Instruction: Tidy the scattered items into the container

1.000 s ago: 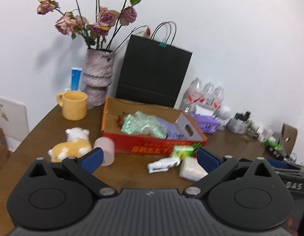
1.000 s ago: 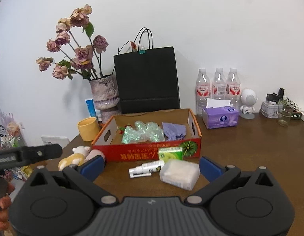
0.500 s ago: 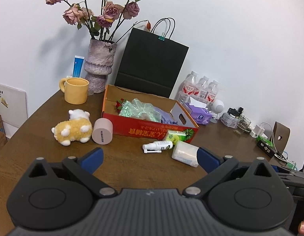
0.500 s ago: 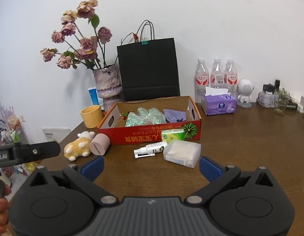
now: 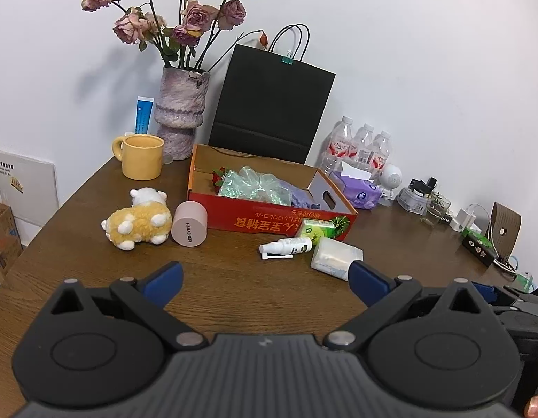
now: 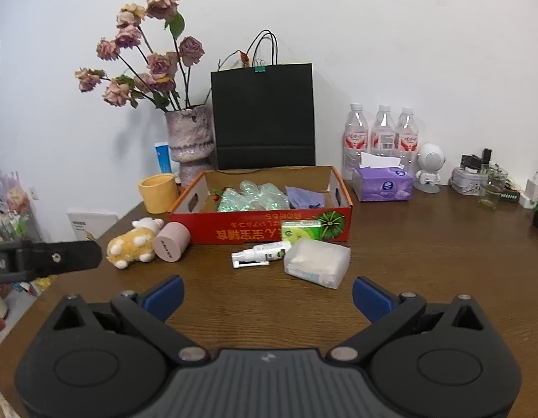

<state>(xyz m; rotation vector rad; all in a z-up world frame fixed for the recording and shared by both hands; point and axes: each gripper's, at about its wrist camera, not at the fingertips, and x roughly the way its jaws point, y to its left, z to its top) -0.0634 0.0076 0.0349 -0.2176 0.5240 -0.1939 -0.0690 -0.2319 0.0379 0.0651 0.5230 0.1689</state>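
Both the left tongs (image 5: 265,277) and right tongs (image 6: 267,294) hang apart, empty, above the worktop (image 6: 425,261). A spray bottle (image 6: 260,253), plastic case (image 6: 317,263), pink tin (image 6: 171,245) and plush sheep (image 6: 133,242) lie just beside the red box (image 6: 269,230).

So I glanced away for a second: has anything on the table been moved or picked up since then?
No. Both grippers, left and right, pulled back from the red box, jaws open and empty. The plush toy, spray bottle and other items lie where they were.
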